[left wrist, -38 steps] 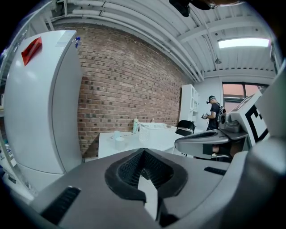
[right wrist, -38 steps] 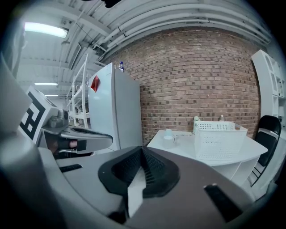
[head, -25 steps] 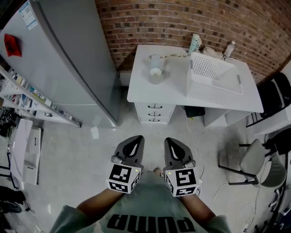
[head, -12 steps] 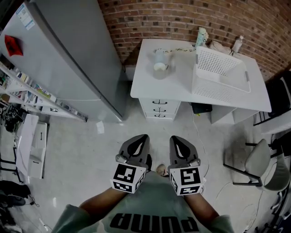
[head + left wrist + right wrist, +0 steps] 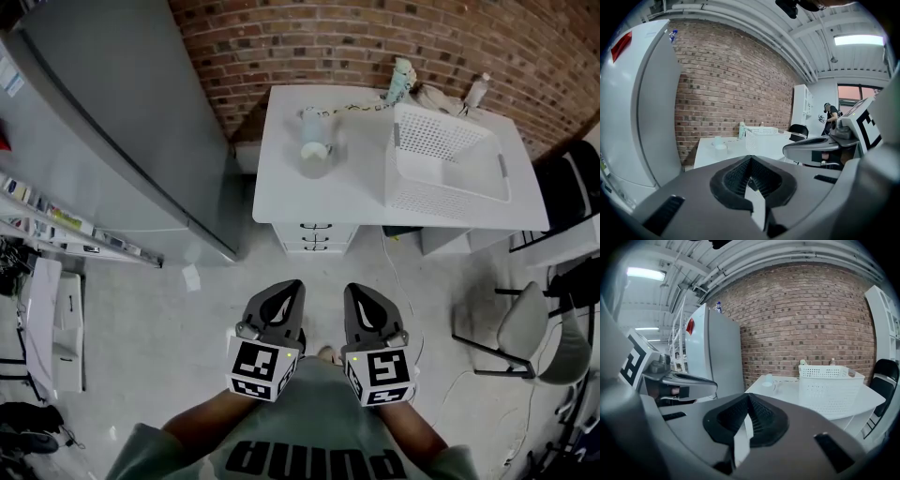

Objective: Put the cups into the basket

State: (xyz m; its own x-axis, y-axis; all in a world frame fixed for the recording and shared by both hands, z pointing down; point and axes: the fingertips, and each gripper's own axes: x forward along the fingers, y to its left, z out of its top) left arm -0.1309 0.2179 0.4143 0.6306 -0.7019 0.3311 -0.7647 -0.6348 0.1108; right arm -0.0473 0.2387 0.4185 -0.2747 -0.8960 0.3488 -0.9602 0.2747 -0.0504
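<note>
Far from the grippers, the cups (image 5: 315, 141) stand together on the left part of the white table (image 5: 361, 183): pale, see-through, one with a white rim. They show small in the left gripper view (image 5: 718, 142) and the right gripper view (image 5: 768, 379). The white perforated basket (image 5: 448, 159) sits on the table's right part, nothing visible in it. My left gripper (image 5: 281, 293) and right gripper (image 5: 357, 296) are held side by side over the floor in front of the person's body, well short of the table. Both are shut with nothing in them.
A grey fridge (image 5: 112, 122) stands left of the table against the brick wall. Drawers (image 5: 316, 236) sit under the table. Bottles (image 5: 401, 80) stand at the table's back edge. A grey chair (image 5: 525, 328) and a black chair (image 5: 567, 192) are at the right; shelving (image 5: 37, 211) is at the left.
The head view has swayed, so the table shifted right and then back left in the picture. Both grippers stay shut and side by side near the body.
</note>
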